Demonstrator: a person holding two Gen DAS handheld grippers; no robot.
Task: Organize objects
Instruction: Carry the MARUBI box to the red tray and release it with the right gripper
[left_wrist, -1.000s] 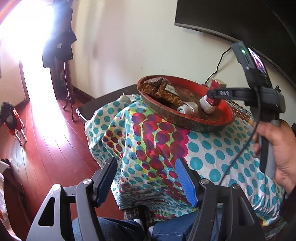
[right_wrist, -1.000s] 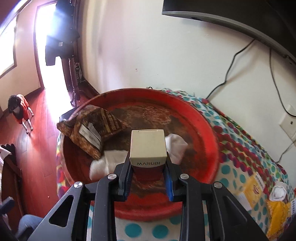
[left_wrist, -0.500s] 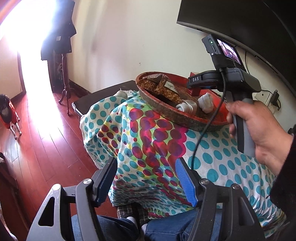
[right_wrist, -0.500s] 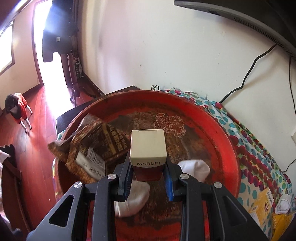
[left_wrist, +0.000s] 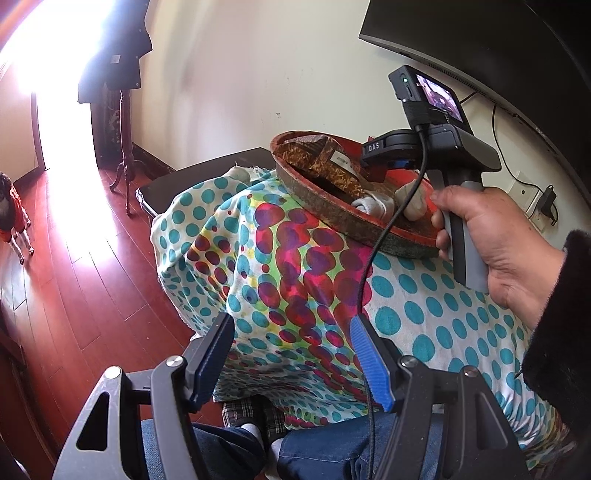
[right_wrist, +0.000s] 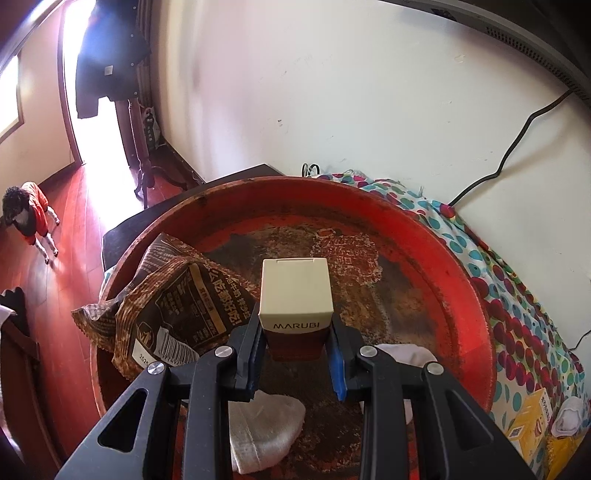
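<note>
Where right hand-held gripper (right_wrist: 297, 350) clamps MARUBI box (right_wrist: 294, 295), base hidden (socks (right_wrist: 264, 424) half-covered)

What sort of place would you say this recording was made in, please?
Most likely a room in a home. A polka-dot cloth covers the table, dark red wooden floorboards run to a sunlit doorway, a small dog in a red coat stands there, and a dark screen hangs on the wall.

Left tongs (left_wrist: 291, 354) gape wide; right tongs (right_wrist: 297, 354) are clamped, held by a hand (left_wrist: 491, 240).
</note>
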